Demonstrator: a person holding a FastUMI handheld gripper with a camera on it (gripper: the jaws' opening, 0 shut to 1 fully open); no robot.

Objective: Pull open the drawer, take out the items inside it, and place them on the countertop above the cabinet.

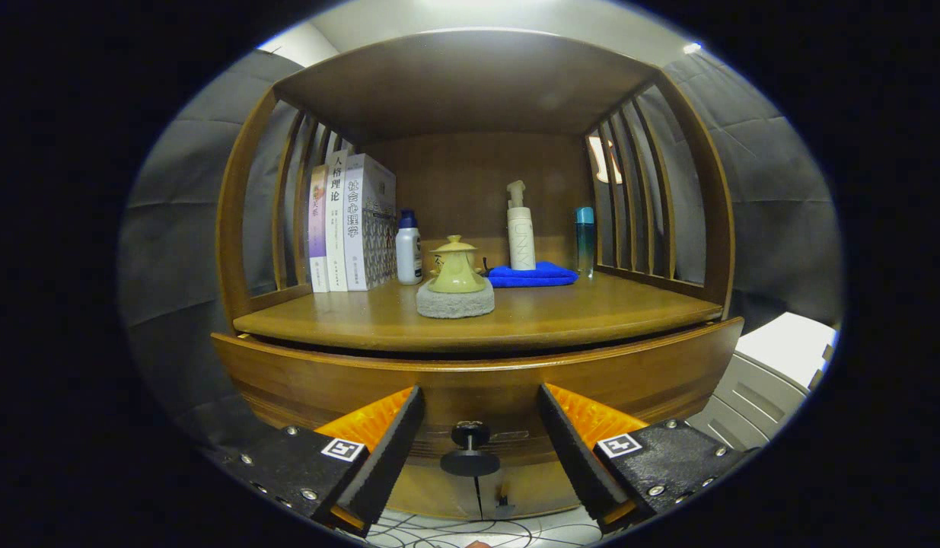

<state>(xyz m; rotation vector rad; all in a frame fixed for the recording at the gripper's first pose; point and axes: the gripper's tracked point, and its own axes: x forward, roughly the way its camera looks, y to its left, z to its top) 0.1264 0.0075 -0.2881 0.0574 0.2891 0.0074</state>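
Facing the cabinet front, the gripper [477, 434] had its jaws spread wide, gripping nothing. The drawer knob [470, 449] sat between the fingers, apart from both. The drawer [363, 380] looked pulled out a little: there was a dark gap between its top edge and the worktop [561, 312] above, though the fisheye bend made that hard to judge. Drawer contents were hidden from this angle.

On the worktop, near its front edge and beyond the jaws, a yellow lidded pot [456, 266] stood on a round grey pad [455, 301]. Behind and right of it lay a folded blue cloth [532, 275], with a white pump bottle [520, 228] upright just behind the cloth. A slim teal bottle [584, 240] stood further right, near the slatted side rail. Left of the pot, a small white bottle with a blue cap [409, 250] stood just beside three upright books [352, 224] leaning against the left slats. A light-coloured unit [774, 373] sat off to the right of the cabinet, lower down. Cables [439, 531] lay on the floor below the drawer.
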